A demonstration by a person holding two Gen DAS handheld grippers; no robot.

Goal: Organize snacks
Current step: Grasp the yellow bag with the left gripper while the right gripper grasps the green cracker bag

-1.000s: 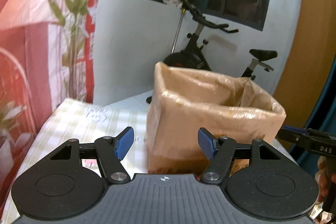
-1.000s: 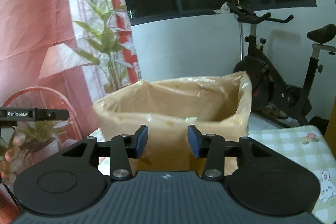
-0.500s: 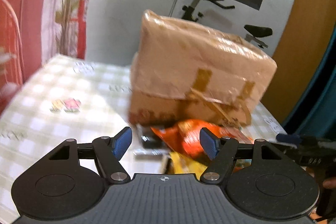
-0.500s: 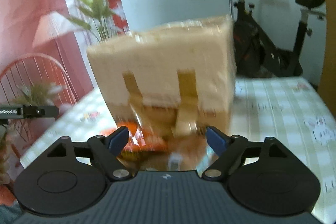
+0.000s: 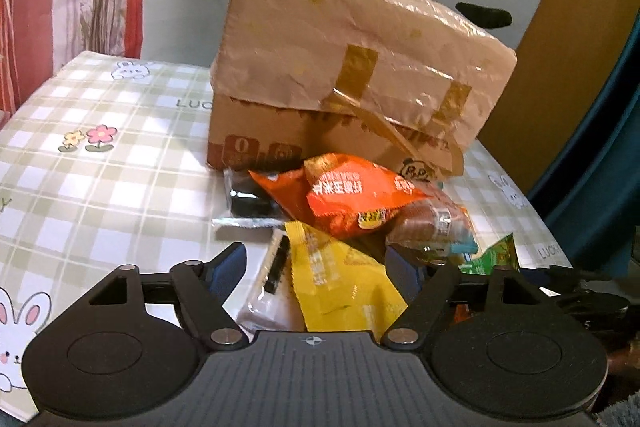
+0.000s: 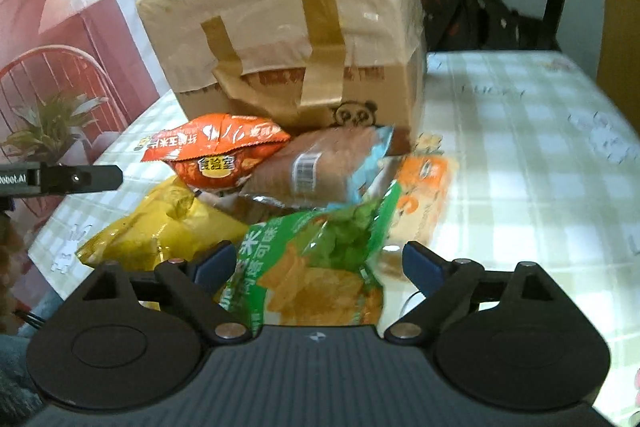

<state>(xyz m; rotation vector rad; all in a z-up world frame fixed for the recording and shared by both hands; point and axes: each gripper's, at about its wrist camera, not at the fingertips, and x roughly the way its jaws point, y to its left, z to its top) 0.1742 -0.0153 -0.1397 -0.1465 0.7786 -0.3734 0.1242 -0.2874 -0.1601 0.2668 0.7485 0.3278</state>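
Checked desk (image 5: 120, 187): snack packets heaped before cardboard box (image 6: 280, 47); green packet (image 6: 320, 259) between right gripper (image 6: 316, 263) jaws, yellow packet (image 5: 336, 287) between left gripper (image 5: 316, 269) jaws, both opening, gripping nothing. Pinch one packet's edge only

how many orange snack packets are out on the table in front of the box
2 clearly. A puffy orange bag lies at the cardboard box's foot; a flat orange packet lies right of the green bag. More may hide in the pile.

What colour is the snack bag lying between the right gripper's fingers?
Green snack bag, with orange chips printed on it; the right wrist view shows it best.
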